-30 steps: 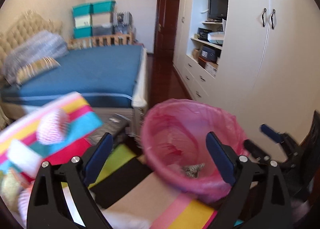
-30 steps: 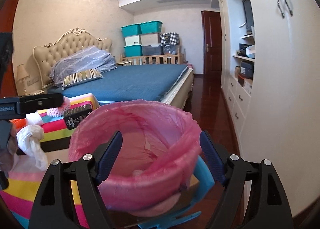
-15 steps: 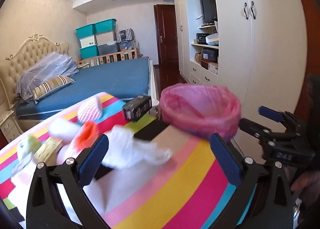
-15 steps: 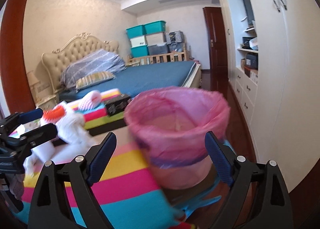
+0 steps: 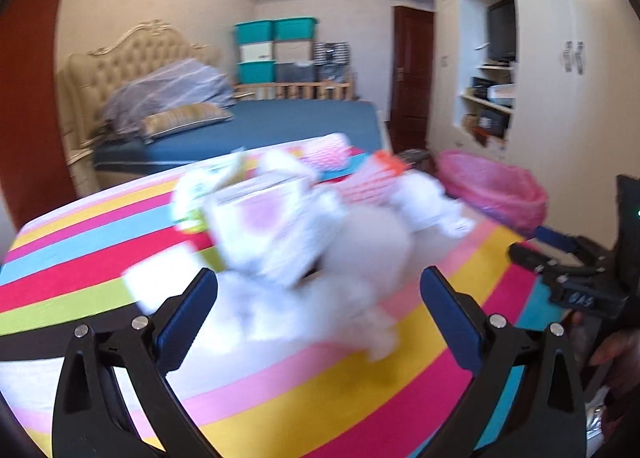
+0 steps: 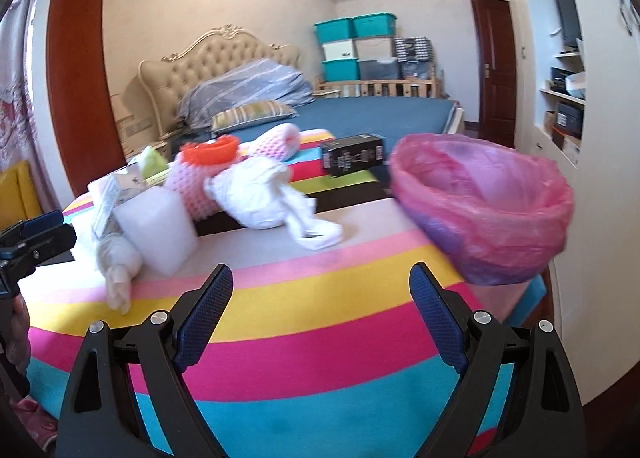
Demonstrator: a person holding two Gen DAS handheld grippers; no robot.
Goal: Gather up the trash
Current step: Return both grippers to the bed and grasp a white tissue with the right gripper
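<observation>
On the striped tablecloth (image 6: pixel 320 322) lies a pile of trash: a white plastic bag (image 6: pixel 260 194), a white foam block (image 6: pixel 158 226), a pink foam net with an orange cap (image 6: pixel 200 170), a crumpled tissue (image 6: pixel 116 262) and a black box (image 6: pixel 352 154). The pink-lined bin (image 6: pixel 484 214) stands at the table's right end. My right gripper (image 6: pixel 321 267) is open over bare cloth, short of the bag. My left gripper (image 5: pixel 319 272) is open just before the blurred white pile (image 5: pixel 320 234), with nothing gripped. In the left wrist view the bin (image 5: pixel 492 186) is at the far right.
Behind the table is a bed with a blue cover (image 6: pixel 380 110) and a padded headboard. White wardrobes (image 6: pixel 600 218) line the right wall and a dark door (image 6: pixel 492 66) is at the back. Each gripper shows at the edge of the other's view.
Both views have swung left, from the bin to the trash pile. The bin has slid to the right edge in both. The pile now lies close before the left gripper.
</observation>
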